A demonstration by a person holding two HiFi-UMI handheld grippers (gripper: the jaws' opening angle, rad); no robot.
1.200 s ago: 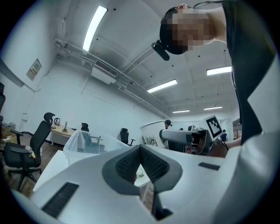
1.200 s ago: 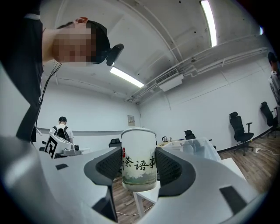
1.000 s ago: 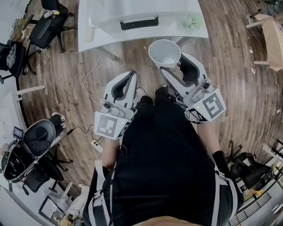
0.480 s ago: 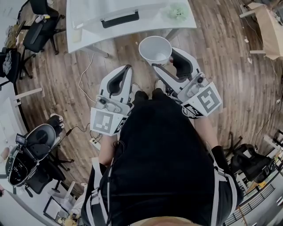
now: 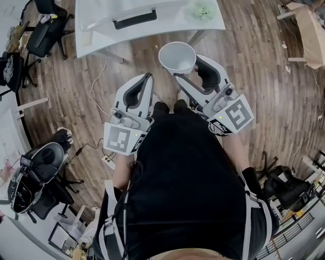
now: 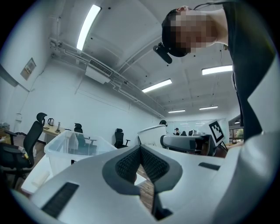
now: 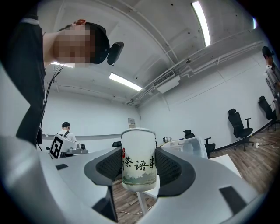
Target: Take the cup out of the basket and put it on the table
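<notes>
Since a second ago: right gripper (image 5: 187, 70) and cup (image 5: 176, 57) have slid a little left and up in the head view. Almost no change over the last half second.

Nearest: person's dark torso, both grippers held out in front at about waist level.

Left gripper (image 5: 142, 84): fingers (image 6: 127, 164) drawn together at the tips, nothing between them. It sits just beside the right gripper, apart from the cup.

Right gripper, own view (image 7: 139, 167): fingers (image 7: 109, 164) clamped on the cup (image 7: 139, 162), one pad on each side of its wall. The cup is upright, its rim above the pads and its base just below them. White paper cup with dark characters printed on the side and a grey-green band beneath.

Head view: the cup's open mouth faces up and the inside looks bare. It hangs over the wood floor (image 5: 254, 45), just short of the worktop's (image 5: 213, 24) near edge.

Farther: a clear basket (image 5: 137, 18) with a dark handle on the worktop, and a pale green lump (image 5: 201, 10) to its right. Office chairs (image 5: 43, 35) off to the left.
</notes>
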